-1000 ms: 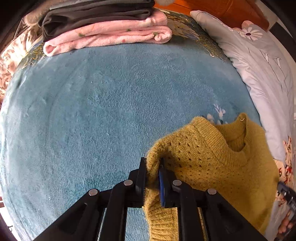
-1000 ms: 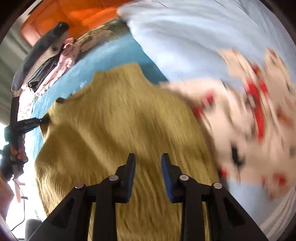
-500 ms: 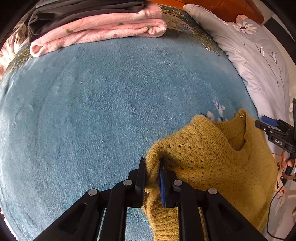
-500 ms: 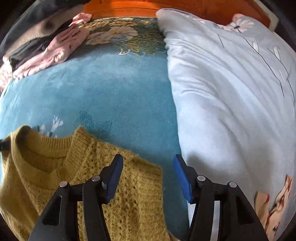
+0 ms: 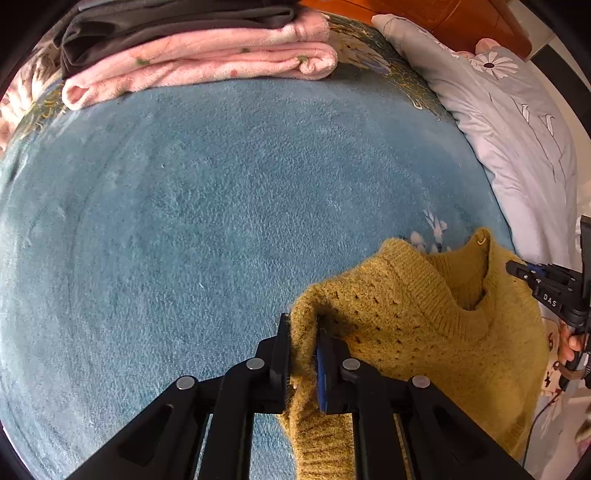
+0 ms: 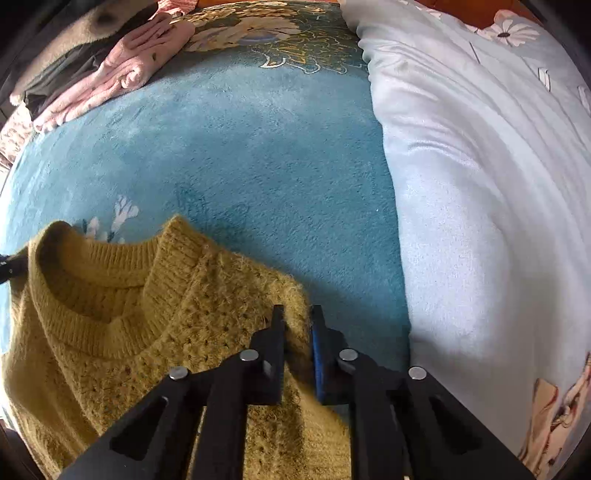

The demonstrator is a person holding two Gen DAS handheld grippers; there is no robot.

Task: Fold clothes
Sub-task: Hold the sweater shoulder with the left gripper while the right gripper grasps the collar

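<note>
Two folded garments sit stacked on the bed — the yellow sweater remains unfolded, left gripper and right gripper each clamped on a shoulder.

Mustard-yellow knitted sweater with small eyelet holes; plush teal blanket edged with gold flowers; pale blue quilt with white daisies; folded pink towel under dark grey cloth.

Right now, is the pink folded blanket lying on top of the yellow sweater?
No, the pink folded blanket sits at the far edge of the blue bedspread, well apart from the yellow sweater near the camera.
</note>
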